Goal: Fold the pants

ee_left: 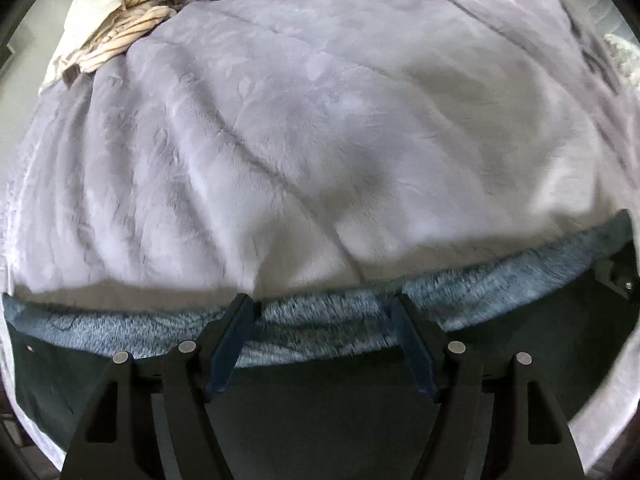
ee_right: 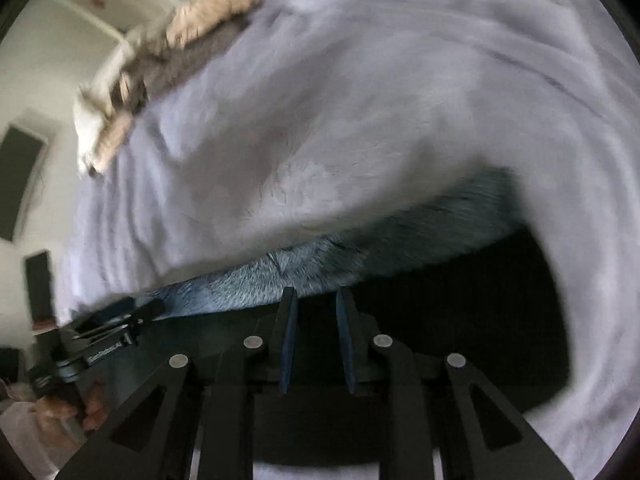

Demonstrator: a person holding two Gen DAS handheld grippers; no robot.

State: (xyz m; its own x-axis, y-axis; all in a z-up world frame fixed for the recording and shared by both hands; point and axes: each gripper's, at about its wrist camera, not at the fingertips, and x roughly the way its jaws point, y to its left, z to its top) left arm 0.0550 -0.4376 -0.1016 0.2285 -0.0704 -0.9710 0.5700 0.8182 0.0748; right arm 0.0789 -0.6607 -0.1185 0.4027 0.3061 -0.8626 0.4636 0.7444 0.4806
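Observation:
The pants (ee_left: 60, 364) are dark with a fuzzy blue-grey lining (ee_left: 328, 324) showing along a folded-back edge. They lie across the near edge of a bed covered by a lavender plush blanket (ee_left: 320, 120). My left gripper (ee_left: 323, 300) is open, its fingers standing over the fuzzy edge. In the right wrist view the dark pants (ee_right: 480, 300) and the fuzzy lining (ee_right: 320, 264) lie under my right gripper (ee_right: 313, 294), whose fingers stand a narrow gap apart with nothing between them. The left gripper (ee_right: 100, 332) shows at the lower left of that blurred view.
A heap of cream, striped and grey-brown bedding (ee_left: 152, 8) lies at the bed's far left corner, and also shows in the right wrist view (ee_right: 168, 48). A white wall with dark panels (ee_right: 20, 176) stands left of the bed.

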